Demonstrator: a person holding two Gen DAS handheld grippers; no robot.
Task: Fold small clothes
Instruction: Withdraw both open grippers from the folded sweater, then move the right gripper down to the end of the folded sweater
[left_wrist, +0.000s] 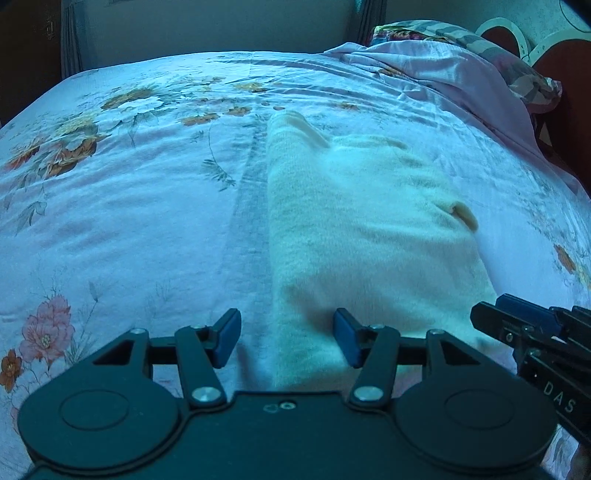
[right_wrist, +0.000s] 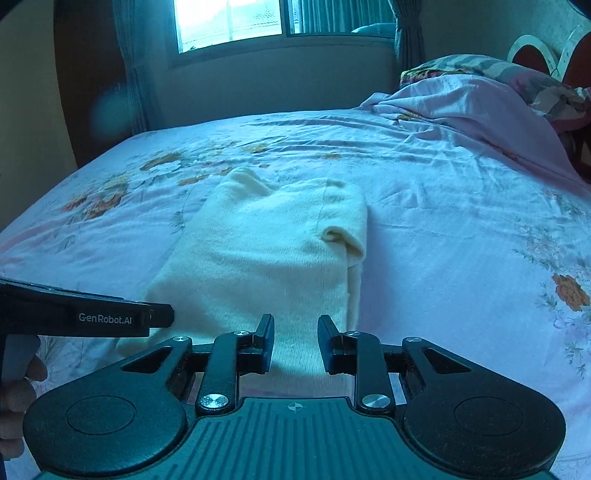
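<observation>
Two tools hang over the near end of a cream knitted garment that lies folded lengthwise on the bed, its long axis running away from both cameras. The left tool has its jaws standing moderately wide: one blue pad is over the bare floral sheet just left of the garment's left edge, the other over the cloth, and neither pad presses on anything that I can see. The right tool has its jaws narrower, a small gap between them, with the garment's near right part showing through the gap; whether the pads touch the cloth cannot be told, and nothing is clamped between them.

In the right wrist view the garment's right edge is a doubled fold that runs almost straight away, with a small curled flap lifted partway along it. Its left edge is straight and meets the sheet along a grey stripe in the left wrist view. The far end is uneven, with one narrower part reaching farther out.

Bare sheet lies broad on the left of the garment and on its right. A rumpled pink cover and pillows are heaped at the far right, well apart from the garment. A window is beyond the bed.
</observation>
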